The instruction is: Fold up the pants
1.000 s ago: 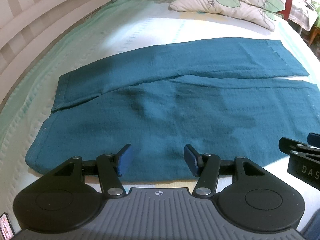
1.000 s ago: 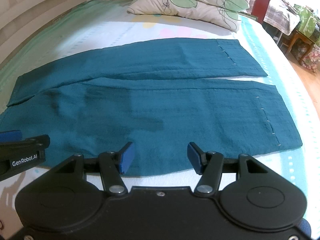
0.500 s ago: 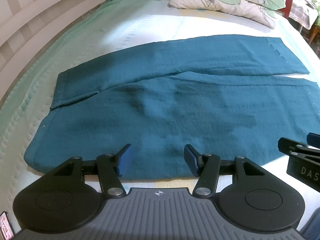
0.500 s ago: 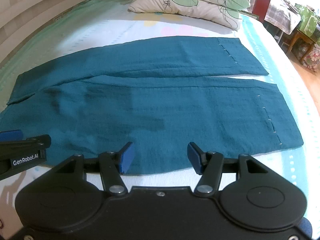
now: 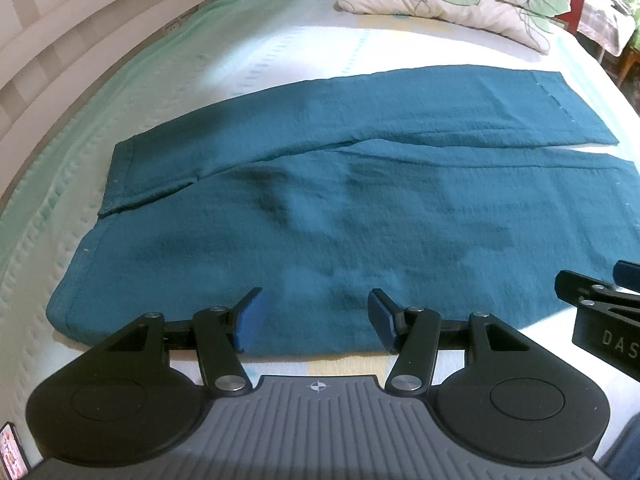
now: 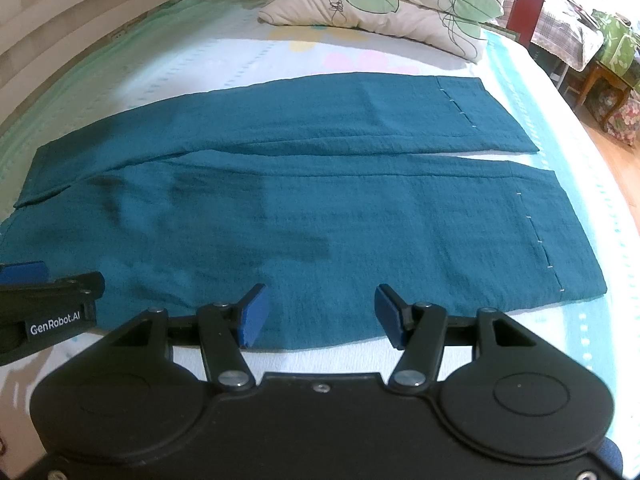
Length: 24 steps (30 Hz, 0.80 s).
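Teal pants (image 5: 340,208) lie flat across the bed, waistband at the left, both legs stretching to the right; the right wrist view shows the same pants (image 6: 320,208) with their hems at the right. My left gripper (image 5: 314,316) hovers open over the near edge of the pants by the seat, nothing between its blue pads. My right gripper (image 6: 318,314) hovers open over the near edge of the closer leg, also empty. Each gripper shows at the edge of the other's view.
The bed's pale sheet (image 5: 248,52) carries the pants. Leaf-print pillows (image 6: 384,8) lie at the far end. A slatted headboard (image 5: 60,40) runs along the left. Furniture and a wooden floor (image 6: 600,80) lie beyond the right edge.
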Each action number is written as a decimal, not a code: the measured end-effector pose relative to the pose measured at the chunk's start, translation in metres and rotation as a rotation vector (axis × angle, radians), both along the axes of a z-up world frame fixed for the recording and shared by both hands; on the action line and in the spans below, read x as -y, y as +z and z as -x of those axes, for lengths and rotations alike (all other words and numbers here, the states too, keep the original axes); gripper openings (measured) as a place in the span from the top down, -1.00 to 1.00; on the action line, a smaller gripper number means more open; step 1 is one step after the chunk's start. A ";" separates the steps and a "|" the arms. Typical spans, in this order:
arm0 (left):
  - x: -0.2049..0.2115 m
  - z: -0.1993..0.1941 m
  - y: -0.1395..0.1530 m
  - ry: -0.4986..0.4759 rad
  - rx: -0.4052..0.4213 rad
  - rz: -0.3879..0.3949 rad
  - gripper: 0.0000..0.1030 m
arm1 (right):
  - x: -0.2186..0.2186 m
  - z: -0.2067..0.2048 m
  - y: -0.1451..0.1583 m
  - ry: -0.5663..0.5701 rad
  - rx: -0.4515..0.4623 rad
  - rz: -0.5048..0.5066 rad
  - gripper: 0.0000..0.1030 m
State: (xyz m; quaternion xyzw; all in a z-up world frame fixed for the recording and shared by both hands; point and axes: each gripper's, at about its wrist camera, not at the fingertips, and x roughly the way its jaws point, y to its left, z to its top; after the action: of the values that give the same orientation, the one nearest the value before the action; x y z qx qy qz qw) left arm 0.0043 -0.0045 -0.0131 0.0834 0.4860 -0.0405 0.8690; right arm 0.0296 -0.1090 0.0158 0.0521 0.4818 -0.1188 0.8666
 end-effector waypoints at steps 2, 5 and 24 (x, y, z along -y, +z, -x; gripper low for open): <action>0.001 0.000 0.000 0.001 0.000 -0.002 -0.07 | 0.000 0.000 0.001 0.001 -0.002 0.000 -0.22; 0.001 0.000 -0.001 0.000 -0.002 -0.002 -0.07 | 0.000 -0.001 0.001 0.002 -0.003 0.000 -0.22; -0.002 -0.003 -0.004 0.005 -0.037 0.004 -0.07 | -0.002 -0.003 -0.003 0.015 -0.008 0.007 -0.22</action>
State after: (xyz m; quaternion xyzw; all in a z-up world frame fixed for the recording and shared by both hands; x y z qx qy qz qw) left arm 0.0076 -0.0027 -0.0173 0.0797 0.5020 -0.0406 0.8602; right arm 0.0321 -0.1074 0.0126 0.0449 0.4851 -0.1144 0.8658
